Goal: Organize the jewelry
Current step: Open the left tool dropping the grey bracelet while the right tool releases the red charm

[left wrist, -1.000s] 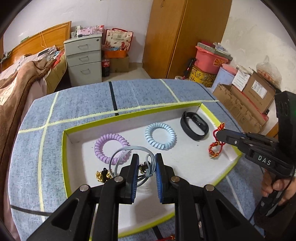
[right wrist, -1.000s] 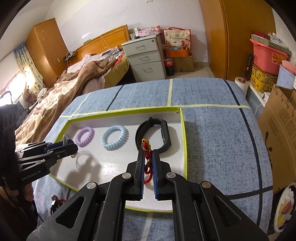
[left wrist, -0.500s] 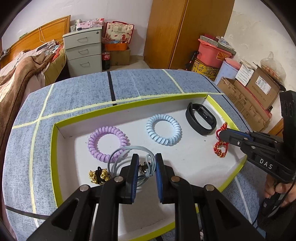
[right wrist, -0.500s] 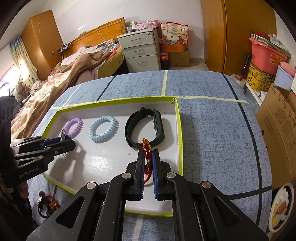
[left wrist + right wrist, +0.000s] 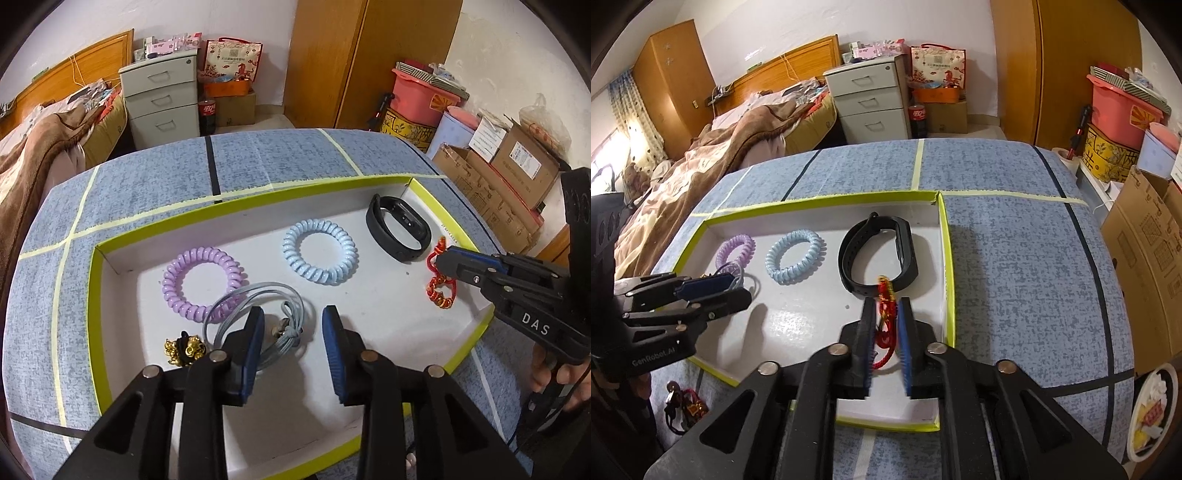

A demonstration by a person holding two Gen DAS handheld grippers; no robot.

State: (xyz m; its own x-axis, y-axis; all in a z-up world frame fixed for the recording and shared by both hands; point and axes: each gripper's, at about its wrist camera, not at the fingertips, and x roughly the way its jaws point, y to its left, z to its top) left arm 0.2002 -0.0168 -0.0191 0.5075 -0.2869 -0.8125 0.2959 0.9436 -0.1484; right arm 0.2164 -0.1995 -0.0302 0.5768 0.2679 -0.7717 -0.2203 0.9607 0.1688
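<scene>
Two claws [image 5: 291, 328] [image 5: 886, 325] over tray [image 5: 96, 295], labels "DAS" (right), "GenRobot.AI" (left)

This is a bedroom in a home. A bed [image 5: 738, 129] with a wooden headboard [image 5: 783, 70] and a brown blanket [image 5: 713, 147] stands behind the worktop [image 5: 1015, 258]. Beside the bed is a small grey cabinet with three drawers [image 5: 871, 99], with a red gift bag [image 5: 938, 66] and a cola bottle [image 5: 918, 120] just beside it. A tall wooden wardrobe [image 5: 1082, 66] is near the wall, and cardboard boxes [image 5: 517, 173] and a pink plastic tub [image 5: 421, 96] are piled in the corner.
</scene>
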